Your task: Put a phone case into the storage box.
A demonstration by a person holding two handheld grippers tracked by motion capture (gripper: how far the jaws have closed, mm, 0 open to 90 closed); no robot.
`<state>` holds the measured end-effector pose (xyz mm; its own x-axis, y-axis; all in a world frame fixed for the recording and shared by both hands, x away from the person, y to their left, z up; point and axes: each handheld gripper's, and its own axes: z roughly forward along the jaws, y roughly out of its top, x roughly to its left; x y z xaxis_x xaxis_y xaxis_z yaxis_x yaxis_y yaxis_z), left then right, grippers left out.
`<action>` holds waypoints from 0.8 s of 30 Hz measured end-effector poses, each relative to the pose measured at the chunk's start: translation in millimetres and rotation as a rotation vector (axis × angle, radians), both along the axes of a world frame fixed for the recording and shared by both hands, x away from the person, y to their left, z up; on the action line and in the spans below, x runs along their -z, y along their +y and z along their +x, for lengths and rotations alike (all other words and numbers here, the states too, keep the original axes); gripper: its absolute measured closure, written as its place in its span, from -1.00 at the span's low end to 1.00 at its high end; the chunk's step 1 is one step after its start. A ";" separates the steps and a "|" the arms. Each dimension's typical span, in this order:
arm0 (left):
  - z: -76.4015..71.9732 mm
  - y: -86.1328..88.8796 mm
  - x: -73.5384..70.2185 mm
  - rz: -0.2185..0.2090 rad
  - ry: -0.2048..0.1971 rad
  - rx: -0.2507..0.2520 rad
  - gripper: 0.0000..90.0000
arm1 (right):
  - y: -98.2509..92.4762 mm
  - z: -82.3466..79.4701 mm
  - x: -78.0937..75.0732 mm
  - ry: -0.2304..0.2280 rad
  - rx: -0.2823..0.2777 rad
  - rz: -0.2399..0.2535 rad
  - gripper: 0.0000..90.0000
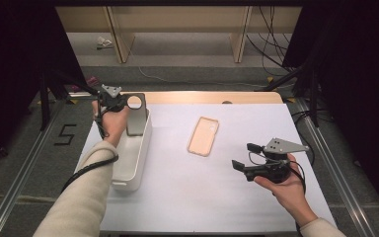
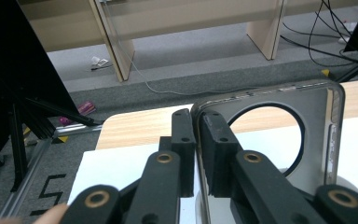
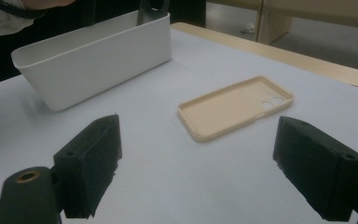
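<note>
A grey phone case (image 1: 136,118) with a large round camera hole stands upright over the far end of a white bin (image 1: 133,163). My left gripper (image 1: 127,102) is shut on the case's upper edge. In the left gripper view the two black pads (image 2: 214,154) pinch the case's rim (image 2: 317,121) between them. A beige phone case (image 1: 203,136) lies open side up on the white table mat. My right gripper (image 1: 245,155) hovers to its right, jaws wide open and empty. In the right gripper view the beige case (image 3: 235,107) lies ahead between the jaws, with the bin (image 3: 98,65) beyond at left.
The white mat (image 1: 187,197) covers most of a wooden table whose bare far edge (image 1: 212,97) shows. Black stands and cables flank the table on the floor. Wooden shelf legs stand farther back.
</note>
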<state>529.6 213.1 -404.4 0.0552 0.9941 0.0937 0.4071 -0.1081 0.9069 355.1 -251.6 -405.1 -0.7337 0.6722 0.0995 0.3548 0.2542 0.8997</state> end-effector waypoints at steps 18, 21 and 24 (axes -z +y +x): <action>-7.2 3.0 -4.7 -0.008 0.047 0.042 0.16 | 0.2 0.5 0.5 0.010 0.004 0.001 -0.64; -10.7 3.4 -8.4 -0.024 0.054 0.053 0.00 | 0.4 0.5 0.6 0.011 0.004 -0.001 -0.64; -15.6 3.8 -13.6 -0.031 0.053 0.080 -0.15 | 0.5 0.4 0.5 0.010 0.006 0.000 -0.64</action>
